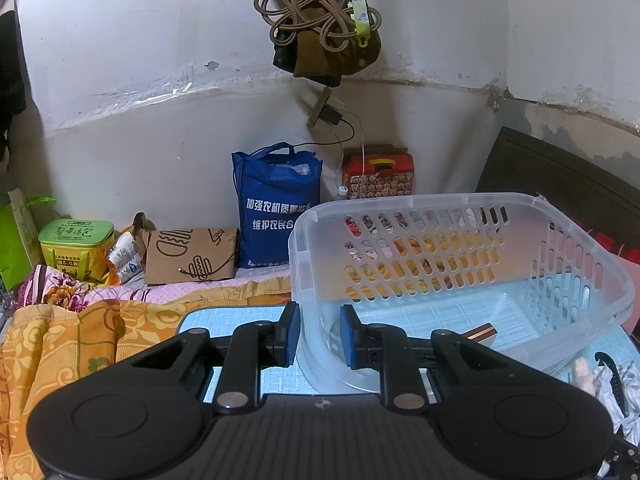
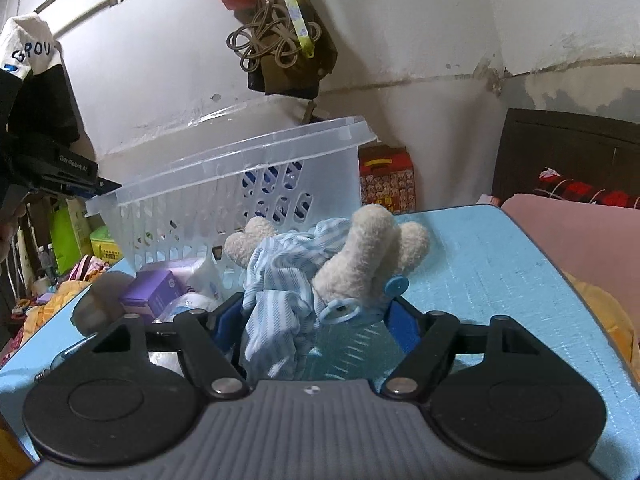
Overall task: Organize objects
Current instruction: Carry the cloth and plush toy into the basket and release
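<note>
A clear plastic basket (image 1: 576,240) stands tilted on the light blue mat (image 1: 240,316). My left gripper (image 1: 319,334) is shut on the basket's near wall and rim. A small brown box (image 1: 482,332) lies inside. In the right wrist view the basket (image 2: 224,184) is tipped up on its left side. My right gripper (image 2: 316,316) is shut on a plush toy in a blue striped garment (image 2: 288,280), its cream limbs (image 2: 360,248) sticking up just above the mat (image 2: 500,260).
A purple box (image 2: 154,286) and white packets (image 2: 204,272) lie on the mat beside the basket. A blue bag (image 1: 276,204), a red box (image 1: 380,178) and a green tin (image 1: 76,248) stand by the wall. An orange quilt (image 1: 60,344) lies to the left.
</note>
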The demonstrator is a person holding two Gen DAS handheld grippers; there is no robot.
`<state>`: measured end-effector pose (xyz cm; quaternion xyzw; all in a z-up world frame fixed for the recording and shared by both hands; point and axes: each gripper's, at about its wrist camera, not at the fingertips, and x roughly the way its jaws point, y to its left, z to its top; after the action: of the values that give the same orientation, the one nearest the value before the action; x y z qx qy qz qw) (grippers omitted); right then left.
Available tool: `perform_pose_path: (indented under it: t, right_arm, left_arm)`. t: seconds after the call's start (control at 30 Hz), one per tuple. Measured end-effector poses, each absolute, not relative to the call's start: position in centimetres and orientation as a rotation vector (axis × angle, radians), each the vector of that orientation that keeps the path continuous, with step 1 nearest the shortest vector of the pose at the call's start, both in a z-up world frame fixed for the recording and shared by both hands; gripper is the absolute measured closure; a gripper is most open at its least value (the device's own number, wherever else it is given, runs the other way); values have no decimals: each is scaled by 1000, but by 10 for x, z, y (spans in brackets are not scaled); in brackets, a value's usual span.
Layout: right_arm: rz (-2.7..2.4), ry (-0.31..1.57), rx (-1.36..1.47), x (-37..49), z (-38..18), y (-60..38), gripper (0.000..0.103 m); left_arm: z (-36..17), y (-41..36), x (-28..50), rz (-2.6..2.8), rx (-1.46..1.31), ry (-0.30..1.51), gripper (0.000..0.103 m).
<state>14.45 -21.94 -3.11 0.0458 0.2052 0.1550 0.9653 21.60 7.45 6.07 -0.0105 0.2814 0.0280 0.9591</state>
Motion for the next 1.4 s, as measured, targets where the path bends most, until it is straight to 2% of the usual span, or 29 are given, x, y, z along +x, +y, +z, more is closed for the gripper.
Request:
perform_pose_path:
  t: [0.47,0.8,1.07,1.4]
  right_arm:
    - [292,338,79,131,-21,-223,27]
    - [319,202,19,105,32,-220,26]
    - [306,127,-80,128,85,-202,26]
    - [397,365,-164,223,95,-141,25]
  left_arm:
    - [59,72,217,59,-23,565,79]
    - [60,72,217,65,-21,565,79]
    - [60,73,217,62,-24,566,79]
    - [58,71,217,64,-22,567,79]
